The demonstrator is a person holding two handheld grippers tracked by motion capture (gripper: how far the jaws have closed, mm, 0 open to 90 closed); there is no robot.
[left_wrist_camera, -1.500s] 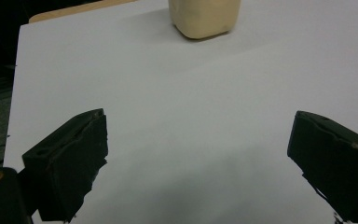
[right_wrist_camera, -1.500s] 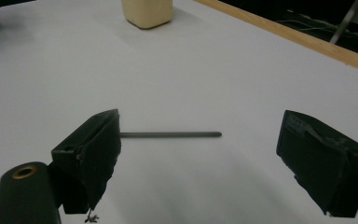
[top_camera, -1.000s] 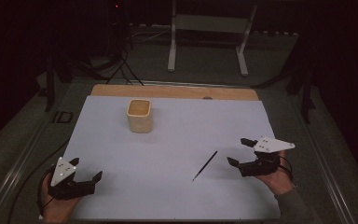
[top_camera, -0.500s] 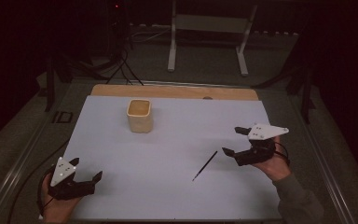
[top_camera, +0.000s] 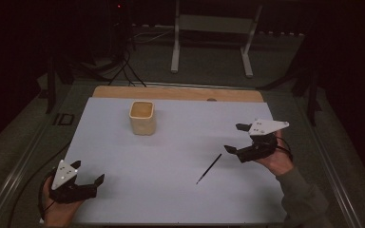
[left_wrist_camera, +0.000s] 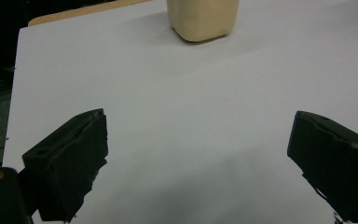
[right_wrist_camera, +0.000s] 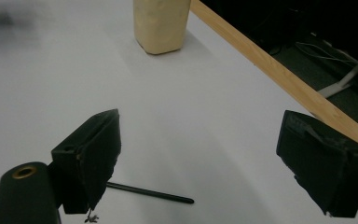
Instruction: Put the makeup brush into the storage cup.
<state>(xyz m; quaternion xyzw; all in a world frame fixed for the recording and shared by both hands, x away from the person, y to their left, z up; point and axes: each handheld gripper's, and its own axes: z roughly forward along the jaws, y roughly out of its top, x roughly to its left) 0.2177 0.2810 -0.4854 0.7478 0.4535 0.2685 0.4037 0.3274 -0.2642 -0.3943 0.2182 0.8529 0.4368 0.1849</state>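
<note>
Pen [top_camera: 208, 168] beside right claw [top_camera: 235, 138]

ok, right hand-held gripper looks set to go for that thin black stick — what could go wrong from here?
1. The thin black stick lies flat on the white sheet; the open right hand-held gripper could scrape the sheet or roll the stick away.
2. In the right gripper view the stick sits beside one jaw, not between them, so closing now would probably miss.

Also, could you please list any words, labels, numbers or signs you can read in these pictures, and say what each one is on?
None: the cream cup, the thin black stick, the white sheet and both grippers' grey plates bear no readable text.
</note>
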